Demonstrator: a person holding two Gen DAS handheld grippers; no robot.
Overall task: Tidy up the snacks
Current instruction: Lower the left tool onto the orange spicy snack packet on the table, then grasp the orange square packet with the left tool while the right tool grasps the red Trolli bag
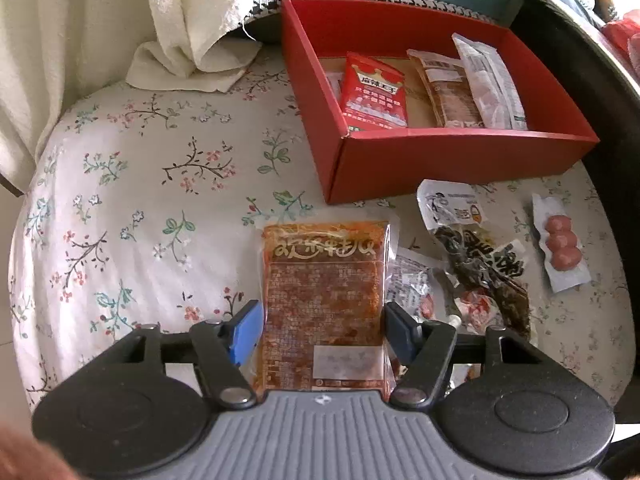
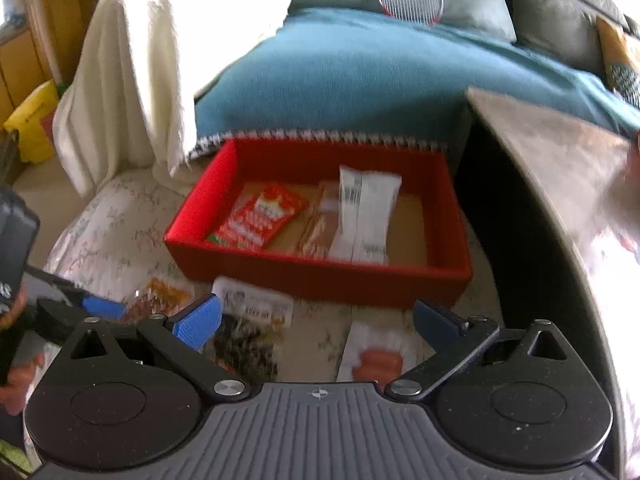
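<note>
A red box (image 1: 460, 156) stands on the floral table and holds a red snack pack (image 1: 374, 94), a brown pack (image 1: 446, 88) and a white pack (image 1: 490, 84). My left gripper (image 1: 324, 330) has its blue pads against both sides of an orange spicy snack packet (image 1: 324, 280) lying on the cloth. My right gripper (image 2: 318, 322) is open and empty, above a dark seaweed pack (image 2: 248, 340) and a sausage pack (image 2: 378, 354); the box (image 2: 320, 272) lies ahead of it.
Loose snacks lie right of the orange packet: a dark pack (image 1: 480, 256), a sausage-ball pack (image 1: 562, 244) and a small red-white pack (image 1: 412, 284). A cream towel (image 1: 188, 40) hangs at the back left. A dark table edge (image 1: 592, 92) curves on the right.
</note>
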